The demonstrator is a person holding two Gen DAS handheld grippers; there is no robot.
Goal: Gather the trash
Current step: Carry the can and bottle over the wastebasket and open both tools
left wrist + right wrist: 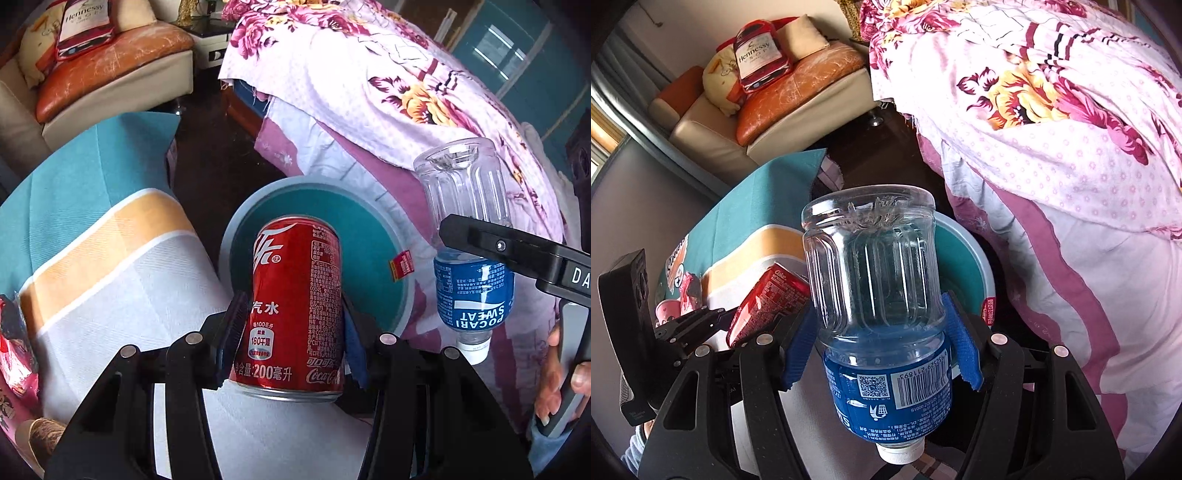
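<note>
My left gripper [293, 325] is shut on a red Coca-Cola can [299, 306], held upright in the air over the rim of a teal round bin [373, 236]. My right gripper [882, 332] is shut on a clear Pocari Sweat bottle [879, 280] with a blue label, held upside down with its white cap toward me. The bottle also shows in the left wrist view [469, 254], to the right of the bin. The can [764, 302] and the bin [964, 258] show in the right wrist view, the bin behind the bottle.
A table with a teal, orange and white cloth [110, 258] lies at the left, with snack wrappers [14, 354] on it. A bed with a floral quilt [388, 92] is at the right. A sofa with cushions [92, 66] stands at the back left.
</note>
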